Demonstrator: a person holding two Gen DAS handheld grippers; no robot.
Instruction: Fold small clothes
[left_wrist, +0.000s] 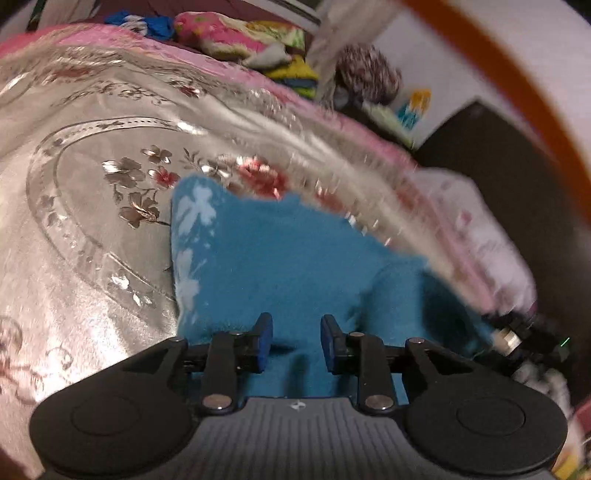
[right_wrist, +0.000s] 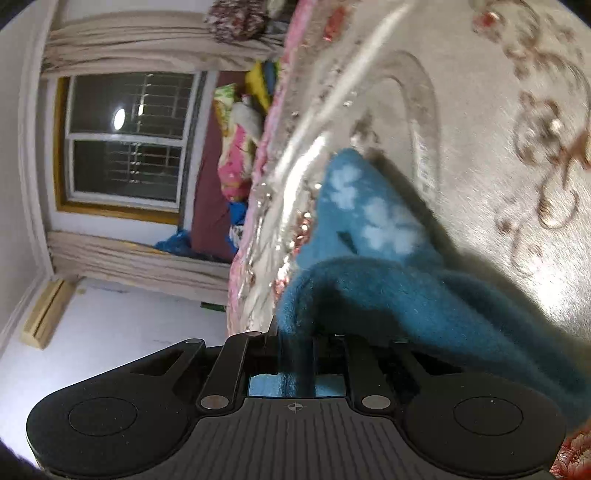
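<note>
A silvery bedspread (left_wrist: 92, 229) with embossed flowers and a pink edge fills most of both views, much of it smeared by blur, so its far border is hard to read. Beyond it a heap of bright bedding (left_wrist: 236, 37) lies against a dark red sheet; the separate pieces cannot be told apart. In the right wrist view a barred window (right_wrist: 129, 140) between pale curtains stands turned on its side.

On the bedspread lies a fluffy blue garment (left_wrist: 280, 258) with pale flower prints along one edge. Its near part is cut off behind the left gripper's body, and what kind of garment it is cannot be made out.

The left gripper (left_wrist: 296, 341) hangs over the blue cloth with its blue pads (left_wrist: 265, 339) apart and nothing pinched between them. The right gripper (right_wrist: 295, 343) is clenched on a raised fold of the garment (right_wrist: 369, 280); the fleece drapes over the fingers and hides their tips.
</note>
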